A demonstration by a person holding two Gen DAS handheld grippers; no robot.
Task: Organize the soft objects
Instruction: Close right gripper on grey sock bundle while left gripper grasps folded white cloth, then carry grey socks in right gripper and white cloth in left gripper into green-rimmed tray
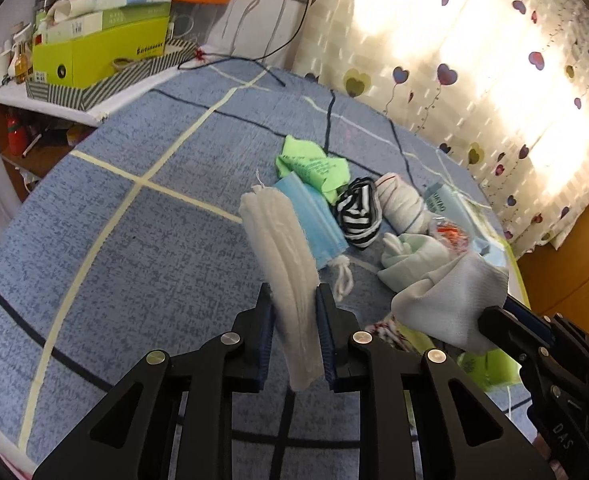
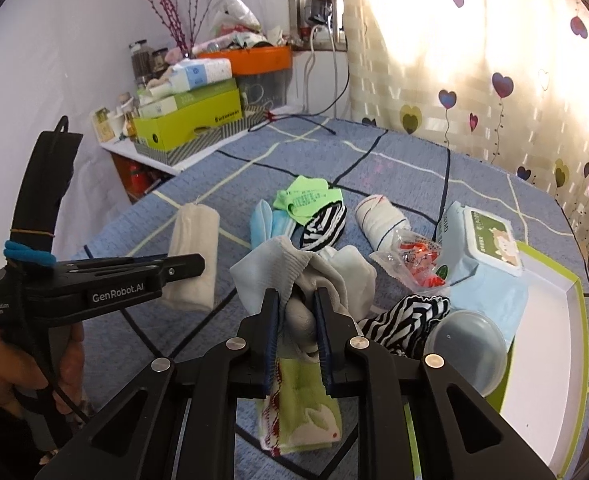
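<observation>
My left gripper (image 1: 294, 296) is shut on a folded white cloth (image 1: 282, 256) and holds it above the blue checked bed cover; the cloth also shows in the right wrist view (image 2: 194, 256). My right gripper (image 2: 296, 300) is shut on a pale grey sock (image 2: 282, 268), also seen in the left wrist view (image 1: 450, 304). On the cover lie a blue face mask (image 1: 314, 216), a green cloth (image 1: 314, 168), a black-and-white striped sock (image 1: 358, 212), a white rolled sock (image 1: 398, 200) and a pale mint sock (image 1: 410, 260).
A green-rimmed white tray (image 2: 550, 344) sits at the right with a wet-wipes pack (image 2: 490, 240), a clear lid (image 2: 470, 340) and a snack packet (image 2: 414, 260) beside it. A rabbit-patterned sock (image 2: 310, 408) lies below my right gripper. A cluttered shelf with a green box (image 1: 98, 52) stands far left.
</observation>
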